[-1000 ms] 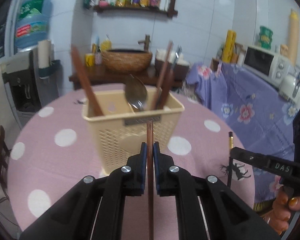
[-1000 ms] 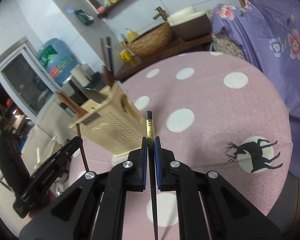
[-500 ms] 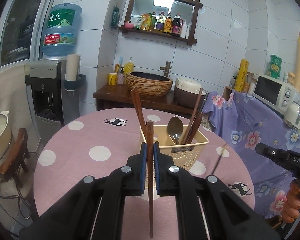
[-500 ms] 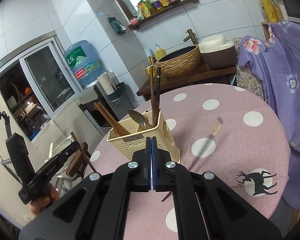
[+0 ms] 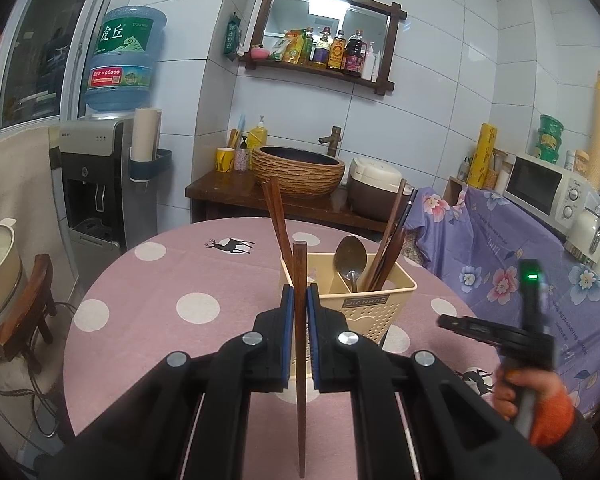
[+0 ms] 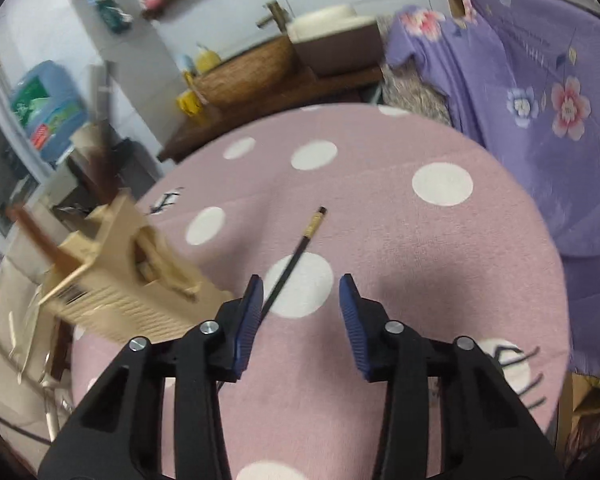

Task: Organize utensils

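Observation:
My left gripper [image 5: 299, 300] is shut on a brown wooden chopstick [image 5: 299, 360], held upright in front of the beige utensil caddy [image 5: 364, 306]. The caddy holds a metal spoon [image 5: 351, 258] and several brown chopsticks [image 5: 388, 248]. My right gripper [image 6: 300, 300] is open and empty above the table. A black chopstick with a gold band [image 6: 296, 256] lies flat on the pink cloth just ahead of its left finger. The caddy [image 6: 132, 280] is at the left of the right wrist view, blurred. The right gripper also shows in the left wrist view [image 5: 496, 330].
The round table has a pink cloth with white dots [image 5: 188, 304]. A purple floral cover [image 6: 540, 100] drapes the counter to the right. A water dispenser [image 5: 100, 184] and a wooden sideboard with a woven basin [image 5: 298, 170] stand behind the table.
The right gripper opened and the black chopstick dropped onto the cloth. The right camera tilted down toward the table. The left gripper pulled back and up with its brown chopstick still held.

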A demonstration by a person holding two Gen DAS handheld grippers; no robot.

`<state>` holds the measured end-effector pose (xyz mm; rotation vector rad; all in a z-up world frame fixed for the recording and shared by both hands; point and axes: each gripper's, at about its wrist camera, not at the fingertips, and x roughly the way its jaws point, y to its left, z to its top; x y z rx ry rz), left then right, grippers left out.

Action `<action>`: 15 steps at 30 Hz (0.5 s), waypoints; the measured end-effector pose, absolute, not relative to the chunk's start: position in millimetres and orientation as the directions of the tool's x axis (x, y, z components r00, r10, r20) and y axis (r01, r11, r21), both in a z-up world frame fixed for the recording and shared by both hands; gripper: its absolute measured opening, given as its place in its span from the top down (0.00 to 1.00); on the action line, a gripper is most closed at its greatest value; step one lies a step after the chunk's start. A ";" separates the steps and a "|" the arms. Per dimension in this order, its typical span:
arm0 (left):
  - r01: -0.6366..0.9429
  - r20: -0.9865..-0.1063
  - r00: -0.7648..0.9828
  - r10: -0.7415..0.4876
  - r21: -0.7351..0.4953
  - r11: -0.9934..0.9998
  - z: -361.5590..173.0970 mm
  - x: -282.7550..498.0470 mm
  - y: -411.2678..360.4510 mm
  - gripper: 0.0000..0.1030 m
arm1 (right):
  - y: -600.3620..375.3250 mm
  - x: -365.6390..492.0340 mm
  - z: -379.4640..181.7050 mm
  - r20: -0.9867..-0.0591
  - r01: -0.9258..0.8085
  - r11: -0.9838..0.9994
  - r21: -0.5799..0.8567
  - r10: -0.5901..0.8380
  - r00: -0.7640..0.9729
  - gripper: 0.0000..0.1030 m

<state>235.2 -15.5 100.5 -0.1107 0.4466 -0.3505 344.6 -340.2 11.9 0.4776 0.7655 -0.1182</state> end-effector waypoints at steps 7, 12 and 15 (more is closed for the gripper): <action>0.322 -0.401 0.840 -0.366 -0.175 0.930 101.8 234.1 -18.7 0.92 | -335.6 418.1 -15.6 -0.774 0.334 0.890 0.310 0.032 0.632 0.66; 0.332 -0.402 0.836 -0.375 -0.174 0.927 102.1 234.0 -20.7 0.92 | -331.2 450.3 -30.9 -0.823 0.376 0.887 0.268 0.008 0.568 0.72; 0.336 -0.400 0.835 -0.377 -0.170 0.926 101.3 233.0 -20.2 0.92 | -329.6 464.0 -36.3 -0.848 0.411 0.886 0.213 -0.041 0.528 0.76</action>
